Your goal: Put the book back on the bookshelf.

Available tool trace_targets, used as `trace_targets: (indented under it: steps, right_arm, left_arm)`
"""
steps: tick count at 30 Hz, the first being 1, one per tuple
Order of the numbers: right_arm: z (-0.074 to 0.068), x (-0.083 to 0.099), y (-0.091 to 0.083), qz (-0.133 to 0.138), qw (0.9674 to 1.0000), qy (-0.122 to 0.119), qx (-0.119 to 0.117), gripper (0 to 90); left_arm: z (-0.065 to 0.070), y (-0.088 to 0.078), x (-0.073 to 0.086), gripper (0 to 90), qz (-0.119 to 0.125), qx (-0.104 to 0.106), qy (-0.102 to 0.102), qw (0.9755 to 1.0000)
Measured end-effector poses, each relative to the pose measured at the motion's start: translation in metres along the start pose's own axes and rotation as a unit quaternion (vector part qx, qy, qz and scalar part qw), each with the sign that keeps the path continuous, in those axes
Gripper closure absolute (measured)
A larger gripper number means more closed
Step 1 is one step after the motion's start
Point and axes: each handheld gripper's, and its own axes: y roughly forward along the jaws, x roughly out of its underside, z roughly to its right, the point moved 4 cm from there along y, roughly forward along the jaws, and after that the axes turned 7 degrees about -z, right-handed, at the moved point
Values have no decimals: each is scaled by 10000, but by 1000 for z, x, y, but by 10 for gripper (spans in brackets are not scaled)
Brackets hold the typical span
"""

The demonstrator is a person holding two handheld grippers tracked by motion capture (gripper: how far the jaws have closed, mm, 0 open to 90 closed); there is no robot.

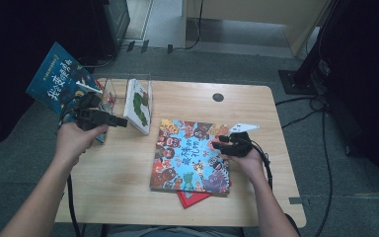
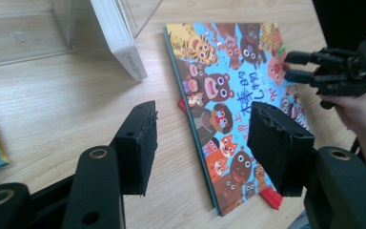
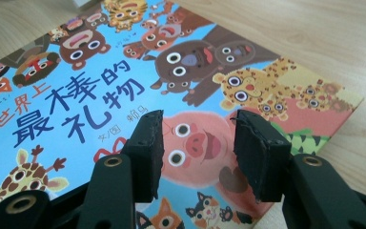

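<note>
A light wooden table stands on a grey floor, with dark equipment and cables around it. Near the table's middle lies a picture book with cartoon animals on a blue cover, flat and face up, resting on a red book whose corner pokes out beneath its near edge. At the table's far left, a clear plastic book stand holds a white book with a green caterpillar, leaning upright. A blue book sticks out past the table's left edge.

The left gripper hovers just in front of the stand, its jaws wide apart with nothing between them. The right gripper sits low over the picture book's right edge, jaws parted and empty above the cover, near a pink pig in the artwork.
</note>
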Motion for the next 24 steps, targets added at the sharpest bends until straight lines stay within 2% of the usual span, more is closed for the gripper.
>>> trace_targets:
  steps: [2, 9, 15, 18, 24]
  right_arm:
    - [-1, 0, 1, -24, 10000, 2, 9, 531]
    - [-4, 2, 7, -148, 9999, -83, 0, 530]
    - [-5, 2, 8, -111, 9999, -97, 1, 530]
    - [-5, 3, 8, -85, 9999, -115, 12, 530]
    - [-5, 2, 9, -59, 9999, -110, 24, 530]
  left_arm:
    - [-1, 7, 2, 441, 7, 76, -15, 10000]
    - [-5, 31, 11, 440, -36, 71, 81, 9999]
    - [-10, 54, 23, 440, -114, -44, 154, 9998]
    - [-15, 66, 29, 439, -201, -52, 138, 9997]
    - [-23, 88, 40, 440, -227, -82, 150, 9996]
